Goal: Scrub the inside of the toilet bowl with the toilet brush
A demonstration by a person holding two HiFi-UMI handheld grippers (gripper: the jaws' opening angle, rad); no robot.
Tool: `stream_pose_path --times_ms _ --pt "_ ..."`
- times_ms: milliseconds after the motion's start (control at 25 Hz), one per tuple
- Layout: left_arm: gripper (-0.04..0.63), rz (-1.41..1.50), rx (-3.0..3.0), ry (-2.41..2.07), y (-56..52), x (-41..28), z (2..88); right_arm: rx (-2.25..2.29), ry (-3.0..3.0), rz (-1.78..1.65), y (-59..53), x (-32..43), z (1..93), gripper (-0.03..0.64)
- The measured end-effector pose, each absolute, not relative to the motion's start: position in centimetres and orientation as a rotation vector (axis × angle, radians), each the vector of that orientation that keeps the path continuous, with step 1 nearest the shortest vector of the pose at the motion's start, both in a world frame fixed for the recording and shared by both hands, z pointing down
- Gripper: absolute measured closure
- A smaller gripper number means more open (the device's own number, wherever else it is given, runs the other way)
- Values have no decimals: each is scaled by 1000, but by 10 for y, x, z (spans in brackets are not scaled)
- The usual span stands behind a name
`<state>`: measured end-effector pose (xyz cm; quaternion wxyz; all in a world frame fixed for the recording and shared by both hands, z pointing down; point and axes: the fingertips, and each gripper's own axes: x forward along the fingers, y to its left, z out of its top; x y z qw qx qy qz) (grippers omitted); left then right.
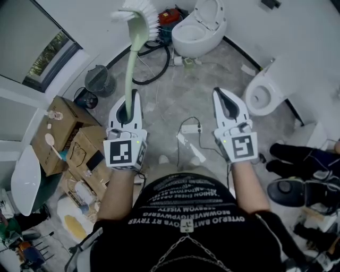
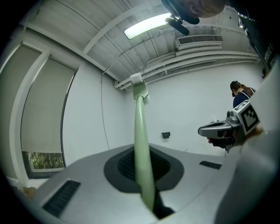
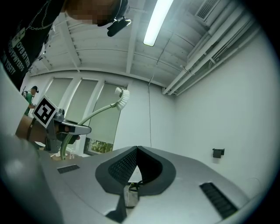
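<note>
A pale green toilet brush [image 1: 131, 69] stands upright, its white bristle head [image 1: 141, 13] uppermost and close to the head camera. My left gripper [image 1: 127, 106] is shut on the lower part of its handle [image 2: 141, 148]. In the left gripper view the bristle head [image 2: 136, 81] shows against the ceiling. My right gripper [image 1: 229, 103] is held beside it, also pointing up, its jaws closed together on nothing [image 3: 135, 151]. A white toilet [image 1: 199, 29] stands on the floor far ahead, and a second white bowl [image 1: 263, 95] is at the right. Both grippers are well away from them.
Open cardboard boxes [image 1: 58, 133] with clutter lie at the left, next to a small fan [image 1: 100, 79]. A black hose [image 1: 154, 64] loops on the floor near the far toilet. A power strip with cable [image 1: 188, 129] lies between the grippers. Dark shoes [image 1: 303, 159] are at the right.
</note>
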<state>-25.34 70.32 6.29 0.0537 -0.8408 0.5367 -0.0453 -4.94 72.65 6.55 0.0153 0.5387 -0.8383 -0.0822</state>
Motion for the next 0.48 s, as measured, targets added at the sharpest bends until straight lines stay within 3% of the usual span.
stream_pose_path --times_ms 480 --pt "595 -149 -2562 1652 687 -241 68 1659 -2610 -239 710 -39 70 614"
